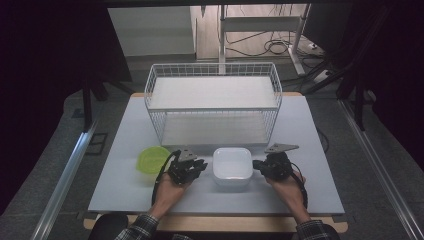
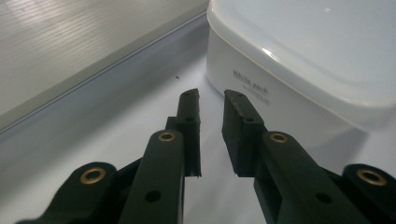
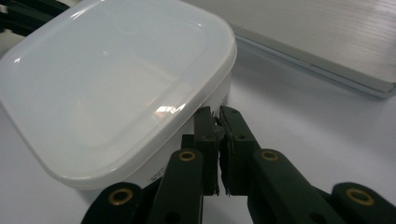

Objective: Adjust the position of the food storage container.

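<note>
From the high view, a white lidded container (image 1: pixel 232 167) is sitting near the front middle of the pale table (image 1: pixel 125 190), square with rounded corners. The left hand-held gripper (image 1: pixel 200 165) is lying at its nine o'clock, just beside the wall; the right hand-held gripper (image 1: pixel 257 164) is sitting at its three o'clock, tips right at the side. A lime-green plastic bowl (image 1: pixel 150 160) is resting at nine o'clock of the left tool, and a white wire basket (image 1: pixel 212 102) is standing at twelve o'clock, behind everything.

In the left gripper view, the left hand-held gripper (image 2: pixel 211 100) is showing matte black jaws with brass rivets, a narrow gap between them and nothing inside it. The container (image 2: pixel 299 70) is lying at two o'clock, glossy smooth plastic with small print on its wall.

In the right gripper view, the right hand-held gripper (image 3: pixel 215 116) is showing its jaws pressed together, tips right by the container's wall under the lid rim; whether they are pinching anything I cannot tell. The container (image 3: pixel 112 88) is spreading toward ten o'clock, its translucent lid catching glints.
</note>
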### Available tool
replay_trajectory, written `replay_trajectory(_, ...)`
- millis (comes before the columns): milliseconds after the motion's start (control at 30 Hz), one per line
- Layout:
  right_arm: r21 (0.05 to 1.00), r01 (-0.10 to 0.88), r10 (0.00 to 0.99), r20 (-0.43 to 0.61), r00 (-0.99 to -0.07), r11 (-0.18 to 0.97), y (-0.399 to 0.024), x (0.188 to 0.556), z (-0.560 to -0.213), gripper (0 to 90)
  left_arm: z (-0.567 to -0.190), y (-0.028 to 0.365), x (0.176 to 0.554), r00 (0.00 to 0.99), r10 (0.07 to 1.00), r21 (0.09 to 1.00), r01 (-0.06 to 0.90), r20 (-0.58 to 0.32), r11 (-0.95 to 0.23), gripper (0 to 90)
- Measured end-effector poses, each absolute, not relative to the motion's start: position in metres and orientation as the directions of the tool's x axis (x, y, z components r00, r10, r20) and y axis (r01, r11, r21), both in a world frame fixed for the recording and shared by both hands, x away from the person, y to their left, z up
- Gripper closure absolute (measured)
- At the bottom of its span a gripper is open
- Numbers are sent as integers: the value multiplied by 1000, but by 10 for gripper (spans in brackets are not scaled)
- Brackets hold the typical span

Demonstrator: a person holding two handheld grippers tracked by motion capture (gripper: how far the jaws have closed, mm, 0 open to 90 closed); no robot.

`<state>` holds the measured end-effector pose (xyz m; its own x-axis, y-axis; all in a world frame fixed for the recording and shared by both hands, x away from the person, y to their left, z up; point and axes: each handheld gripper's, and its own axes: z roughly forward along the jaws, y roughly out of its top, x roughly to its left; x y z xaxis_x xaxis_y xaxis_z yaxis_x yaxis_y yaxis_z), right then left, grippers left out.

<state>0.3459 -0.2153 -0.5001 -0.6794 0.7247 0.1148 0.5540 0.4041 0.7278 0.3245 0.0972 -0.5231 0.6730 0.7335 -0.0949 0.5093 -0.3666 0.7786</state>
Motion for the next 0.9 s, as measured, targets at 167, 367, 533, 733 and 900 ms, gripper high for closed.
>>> replay_trajectory(167, 720, 549, 703, 121, -701, 424, -207, 342, -501, 859, -525, 95, 324, 676, 732, 762, 516, -83, -390, 783)
replay_trajectory(367, 718, 533, 687, 105, -719, 448, -198, 335, -501, 871, -520, 102, 319, 670, 736, 756, 530, -97, -383, 786)
replay_trajectory(533, 714, 527, 685, 91, -722, 460, -193, 327, -500, 879, -519, 104, 307, 675, 732, 745, 532, -87, -402, 804)
replay_trajectory(733, 717, 525, 686, 89, -722, 459, -194, 329, -500, 840, -518, 106, 302, 679, 728, 737, 540, -98, -405, 753)
replay_trajectory(900, 736, 499, 697, 53, -715, 457, -202, 328, -495, 626, -514, 114, 296, 679, 732, 744, 518, -57, -423, 562)
